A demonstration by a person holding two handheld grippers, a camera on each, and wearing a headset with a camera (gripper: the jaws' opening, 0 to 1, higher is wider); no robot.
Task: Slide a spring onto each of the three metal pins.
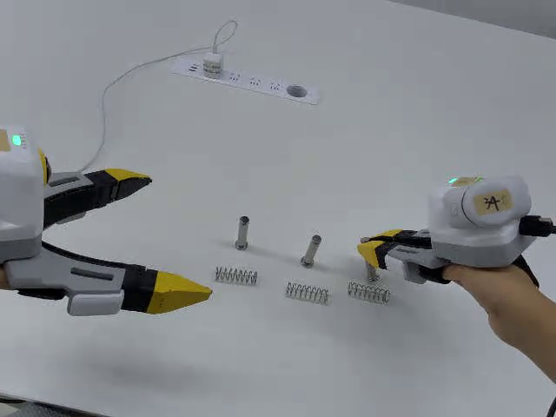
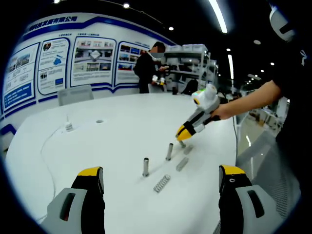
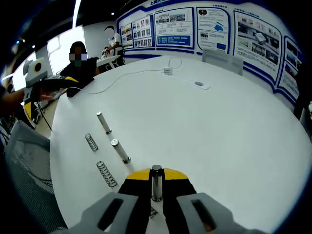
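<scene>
Two metal pins stand upright on the white table [image 1: 391, 130], one on the left [image 1: 242, 233] and one in the middle [image 1: 311, 250]. My right gripper [image 1: 372, 252] is shut on the third pin [image 3: 156, 183], which stands upright between its yellow tips near the table. In front of the pins lie three springs: left [image 1: 236, 275], middle [image 1: 307, 293] and right [image 1: 369, 293]. The right spring sits just below the right gripper. My left gripper [image 1: 178, 236] hangs wide open to the left of the row, holding nothing. In the left gripper view the pins [image 2: 146, 166] and springs [image 2: 161, 183] lie ahead.
A white power strip [image 1: 246, 80] with a plugged-in charger and a looping cable lies at the far side of the table. People stand in the background beyond the round table. Poster boards line the far wall.
</scene>
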